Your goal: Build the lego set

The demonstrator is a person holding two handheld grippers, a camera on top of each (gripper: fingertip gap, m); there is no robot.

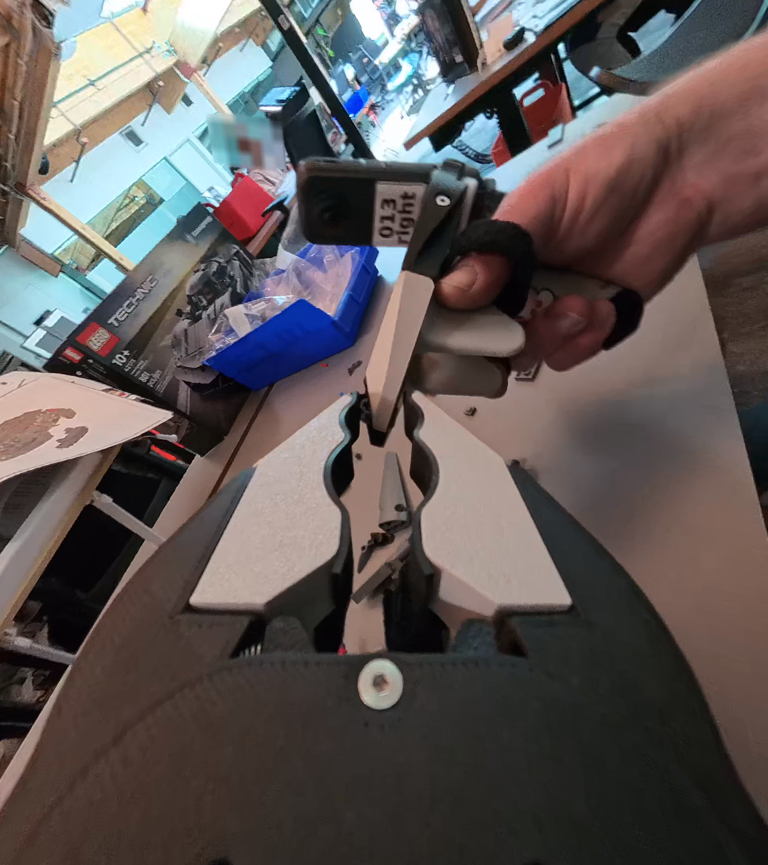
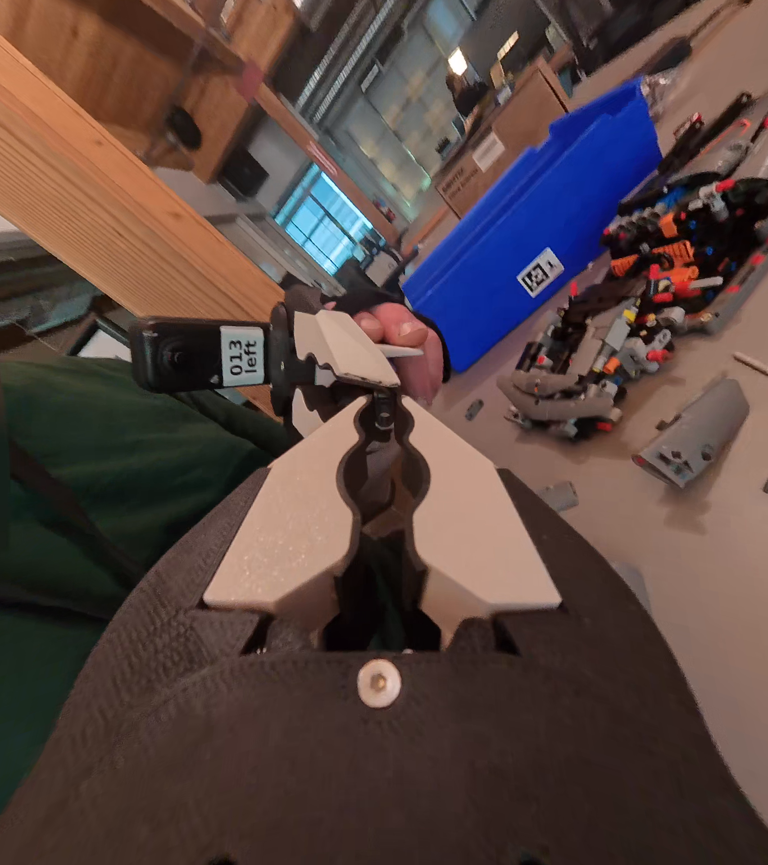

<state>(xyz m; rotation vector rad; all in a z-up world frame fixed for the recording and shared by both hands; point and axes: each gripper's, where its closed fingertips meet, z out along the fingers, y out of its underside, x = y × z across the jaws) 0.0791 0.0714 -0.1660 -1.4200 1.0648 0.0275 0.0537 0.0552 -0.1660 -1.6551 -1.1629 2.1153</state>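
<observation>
Lego pin [image 2: 382,414], small and black, sits right where my two grippers meet, tip to tip, above the near table edge. My right gripper [image 2: 384,407] has its jaws nearly shut, tips pinching that pin as far as I can tell. My left gripper [image 1: 379,423] is also almost closed; the right tool's tip pokes between its fingertips, so which one truly bears the pin I cannot tell for sure. Through the left gap I see a grey panel piece [image 1: 393,496] and dark bits on the table [image 1: 606,468], not held.

The main model [image 2: 681,262], part built, lies well apart near the blue bin [image 2: 536,224], with loose grey panels [image 2: 695,440] beside it.

Step looks like a handover or re-grip of the pin between tools. Next move: one side clamps firmly, the other lets go, slowly, axis kept straight or the pin drops.
</observation>
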